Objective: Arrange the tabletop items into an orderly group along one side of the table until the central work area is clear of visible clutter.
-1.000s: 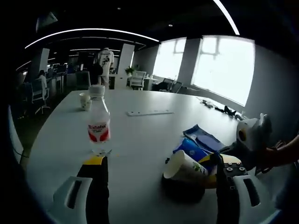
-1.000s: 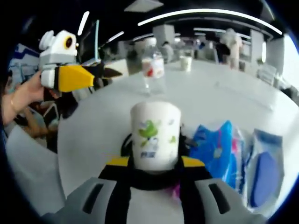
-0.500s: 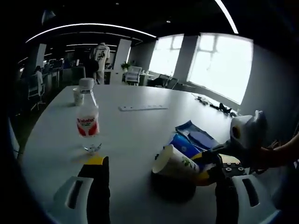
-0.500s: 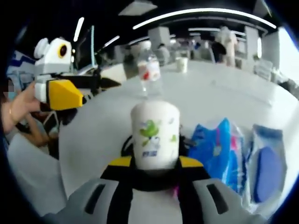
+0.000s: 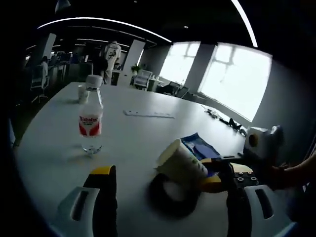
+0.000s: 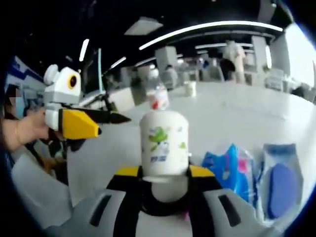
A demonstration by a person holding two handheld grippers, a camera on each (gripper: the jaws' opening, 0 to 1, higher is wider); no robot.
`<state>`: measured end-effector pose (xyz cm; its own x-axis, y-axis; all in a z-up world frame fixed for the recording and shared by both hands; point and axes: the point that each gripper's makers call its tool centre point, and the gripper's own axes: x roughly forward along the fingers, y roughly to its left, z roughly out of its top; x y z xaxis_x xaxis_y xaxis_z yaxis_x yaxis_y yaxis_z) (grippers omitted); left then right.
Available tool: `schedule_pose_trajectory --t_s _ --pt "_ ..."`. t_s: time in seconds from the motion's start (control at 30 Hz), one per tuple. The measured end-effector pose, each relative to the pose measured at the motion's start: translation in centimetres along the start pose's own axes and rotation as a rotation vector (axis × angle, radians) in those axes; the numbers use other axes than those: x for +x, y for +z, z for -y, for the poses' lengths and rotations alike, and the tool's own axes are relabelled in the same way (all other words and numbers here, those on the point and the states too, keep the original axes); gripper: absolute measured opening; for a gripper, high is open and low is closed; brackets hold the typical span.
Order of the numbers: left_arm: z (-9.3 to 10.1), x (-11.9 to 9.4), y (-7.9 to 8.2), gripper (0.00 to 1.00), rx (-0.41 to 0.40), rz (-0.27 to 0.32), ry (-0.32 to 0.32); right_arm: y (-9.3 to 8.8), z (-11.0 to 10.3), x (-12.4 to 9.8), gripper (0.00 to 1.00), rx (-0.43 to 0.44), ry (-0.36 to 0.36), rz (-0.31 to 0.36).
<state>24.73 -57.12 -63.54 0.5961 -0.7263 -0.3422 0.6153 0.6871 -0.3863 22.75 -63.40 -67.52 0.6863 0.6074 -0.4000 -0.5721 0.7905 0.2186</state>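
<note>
Between the right gripper (image 6: 163, 173) jaws, a gripped paper cup (image 6: 163, 143), lifted clear of the table (image 6: 237, 116).

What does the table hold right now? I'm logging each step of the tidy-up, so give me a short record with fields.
right claw: shut on the paper cup, lifted off the black ring
left claw: open, holding nothing
water bottle: upright on the white table, ahead of the left claw
second cup: far side, behind the bottle
blue packets: lying flat beside the held cup
white strip: flat, mid-table
</note>
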Motion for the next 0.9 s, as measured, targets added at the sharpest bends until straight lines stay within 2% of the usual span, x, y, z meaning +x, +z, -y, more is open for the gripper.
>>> schedule_pose_trajectory --t_s 0.1,0.2,0.33,0.4,0.5,0.6,0.9 --pt "0.1 0.1 0.3 0.91 -0.045 0.021 -0.011 0.5 -0.5 -0.2 0.33 0.005 0.022 0.016" --pt "0.4 0.2 0.7 0.9 -0.095 0.046 -0.028 1.5 -1.1 -0.5 0.33 0.01 0.046 0.06" --pt "0.7 0.4 0.7 0.8 -0.145 0.053 -0.05 2.5 -1.9 -0.8 0.33 0.007 0.073 0.098" --pt "1.0 0.5 1.0 0.8 -0.167 0.065 -0.06 2.8 -2.1 -1.0 0.33 -0.005 0.077 0.111" --pt "1.4 0.7 1.4 0.74 -0.206 0.083 -0.086 3.0 -2.3 -1.0 0.33 -0.006 0.084 0.123" --pt "2.1 0.8 1.9 0.67 -0.282 0.11 -0.126 3.1 -2.6 -1.1 0.33 -0.014 0.093 0.126" --pt "2.2 1.0 2.5 0.57 -0.328 0.129 -0.145 3.4 -3.3 -1.2 0.33 -0.044 0.118 0.14"
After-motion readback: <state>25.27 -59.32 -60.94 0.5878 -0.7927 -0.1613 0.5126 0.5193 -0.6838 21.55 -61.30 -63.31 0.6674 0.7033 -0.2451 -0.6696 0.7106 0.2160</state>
